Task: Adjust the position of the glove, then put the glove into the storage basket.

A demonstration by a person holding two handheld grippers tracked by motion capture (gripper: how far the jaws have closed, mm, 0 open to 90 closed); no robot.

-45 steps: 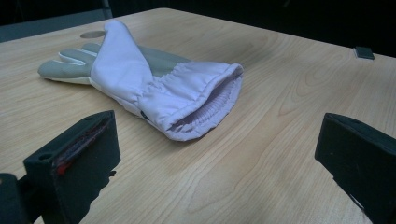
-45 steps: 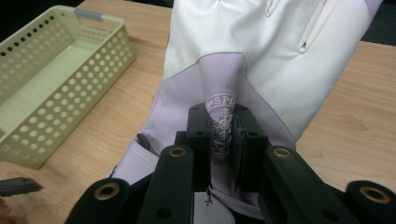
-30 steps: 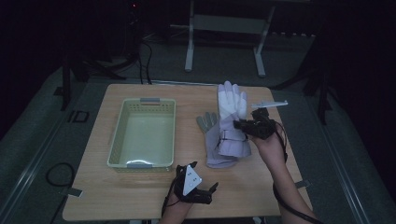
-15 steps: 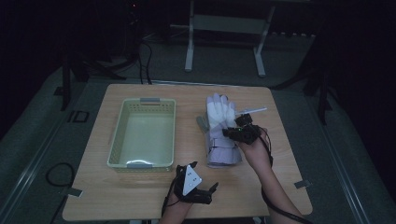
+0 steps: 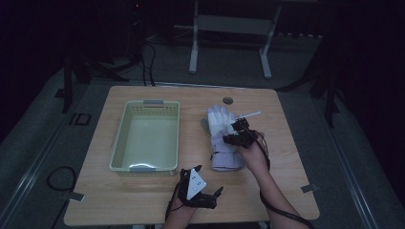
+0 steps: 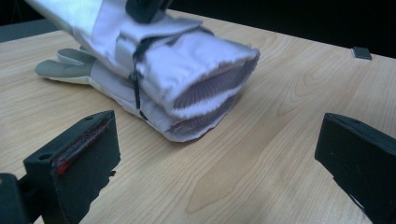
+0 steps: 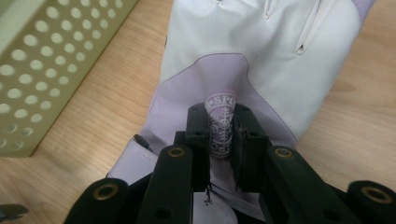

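While my right gripper (image 7: 220,135) pinches a fold of lavender fabric on the back of the upper ski glove (image 7: 261,60), its jaws are nearly together, with the round snowflake badge squeezed up between them. In the high view that right gripper (image 5: 240,133) sits over the middle of the gloves, which lie on the wooden table (image 5: 286,191) to the right of the pale green perforated basket (image 5: 145,136), near it but not touching. There are two gloves stacked: the upper ski glove, white over the fingers and lavender toward the cuff, rests on top of a lower glove (image 6: 70,70) whose grey thumb sticks out to the side in the left gripper view. Both cuffs point toward my side of the table, and their ribbed lining shows in the open ends, one above the other. A thin black cord runs down across the upper cuff. My left gripper (image 5: 197,188) rests low at the near edge of the table with its jaws spread wide and holding nothing, facing the cuffs from a short way off. The basket wall fills the corner of the right gripper view just beside the gloves.
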